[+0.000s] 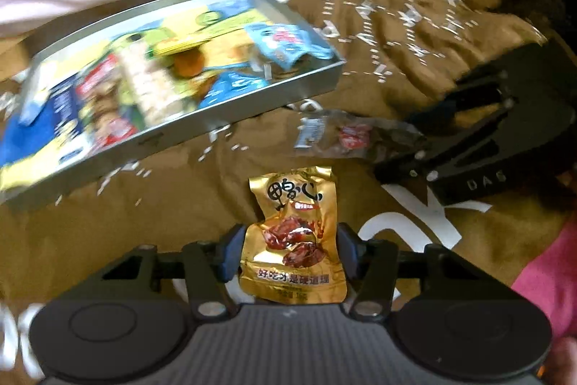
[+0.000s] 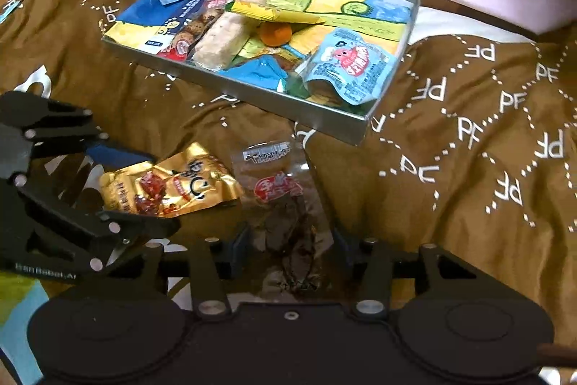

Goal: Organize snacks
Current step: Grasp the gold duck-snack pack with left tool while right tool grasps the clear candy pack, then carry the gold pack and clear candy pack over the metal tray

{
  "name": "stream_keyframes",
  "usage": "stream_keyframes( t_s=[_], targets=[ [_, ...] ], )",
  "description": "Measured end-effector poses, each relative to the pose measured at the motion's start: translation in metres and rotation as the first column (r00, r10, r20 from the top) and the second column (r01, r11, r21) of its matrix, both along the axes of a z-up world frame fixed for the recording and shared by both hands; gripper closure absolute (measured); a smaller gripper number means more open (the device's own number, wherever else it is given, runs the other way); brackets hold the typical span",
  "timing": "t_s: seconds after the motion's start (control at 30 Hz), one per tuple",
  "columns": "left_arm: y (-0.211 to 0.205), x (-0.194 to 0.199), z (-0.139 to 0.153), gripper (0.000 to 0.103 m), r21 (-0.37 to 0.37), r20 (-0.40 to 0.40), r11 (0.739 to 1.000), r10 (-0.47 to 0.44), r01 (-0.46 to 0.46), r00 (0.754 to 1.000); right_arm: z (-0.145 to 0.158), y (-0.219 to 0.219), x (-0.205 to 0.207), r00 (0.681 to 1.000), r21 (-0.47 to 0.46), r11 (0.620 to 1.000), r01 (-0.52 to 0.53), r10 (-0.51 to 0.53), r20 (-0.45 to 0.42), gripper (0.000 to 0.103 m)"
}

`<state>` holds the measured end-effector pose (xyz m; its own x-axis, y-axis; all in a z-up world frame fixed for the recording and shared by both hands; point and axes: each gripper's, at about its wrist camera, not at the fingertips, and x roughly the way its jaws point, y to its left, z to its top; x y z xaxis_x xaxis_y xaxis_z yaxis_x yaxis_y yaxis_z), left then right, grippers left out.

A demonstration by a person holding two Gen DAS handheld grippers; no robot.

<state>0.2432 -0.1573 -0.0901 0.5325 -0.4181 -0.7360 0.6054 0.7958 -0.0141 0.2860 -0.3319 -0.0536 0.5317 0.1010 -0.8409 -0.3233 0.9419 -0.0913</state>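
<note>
The left gripper [image 1: 288, 251] grips the gold packet [image 1: 292, 237] and the right gripper [image 2: 288, 240] grips the clear packet [image 2: 285, 204]; both packets lie lengthwise toward the tray [image 2: 335, 123] ahead.

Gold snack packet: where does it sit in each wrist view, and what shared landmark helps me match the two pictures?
Left wrist view: the gold snack packet stands bottom centre, between the pads of the left hand-held gripper.
Right wrist view: the same packet lies lower left, in the left hand-held gripper reaching in from the left edge.
Shared landmark: the metal tray of snacks on the brown cloth, beyond the packet in both.
</note>
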Motion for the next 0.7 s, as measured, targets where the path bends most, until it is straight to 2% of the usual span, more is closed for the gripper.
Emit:
stream_keyframes(
  t_s=[0.07,0.13,0.27,0.43,0.5,0.57,0.7],
  targets=[
    [0.008,-0.009,0.001,0.045,-0.038,-0.027,0.997,0.065,-0.066,0.998,0.001,0.003,-0.004,1.0,-0.012,1.0,0.012,-0.012,-0.01,0.053],
    [0.016,-0.019,0.002,0.045,-0.061,-0.026,0.994,0.088,-0.09,0.996,0.003,0.007,-0.009,1.0,-0.029,1.0,0.007,-0.008,-0.016,0.053],
    [0.016,-0.026,0.005,0.041,-0.032,0.005,0.996,0.084,-0.084,0.996,0.006,0.013,-0.021,1.0,-0.047,0.999,-0.017,0.017,-0.008,0.053],
    [0.005,-0.022,0.0,0.032,-0.002,0.028,0.999,0.054,-0.054,0.998,0.005,0.01,-0.018,1.0,-0.021,1.0,-0.001,0.001,-0.009,0.051],
    [0.003,-0.021,-0.003,0.033,0.007,0.03,0.999,0.047,-0.047,0.998,0.004,0.009,-0.015,1.0,-0.009,1.0,0.006,-0.006,-0.011,0.051],
    [0.004,-0.019,-0.002,0.04,-0.006,0.014,0.998,0.059,-0.059,0.998,0.003,0.01,-0.014,1.0,-0.012,1.0,0.003,-0.004,-0.008,0.052],
    [0.01,-0.016,0.001,0.046,-0.03,-0.018,0.995,0.09,-0.091,0.996,0.003,0.013,-0.016,1.0,-0.022,1.0,-0.002,0.002,0.003,0.053]
  ],
)
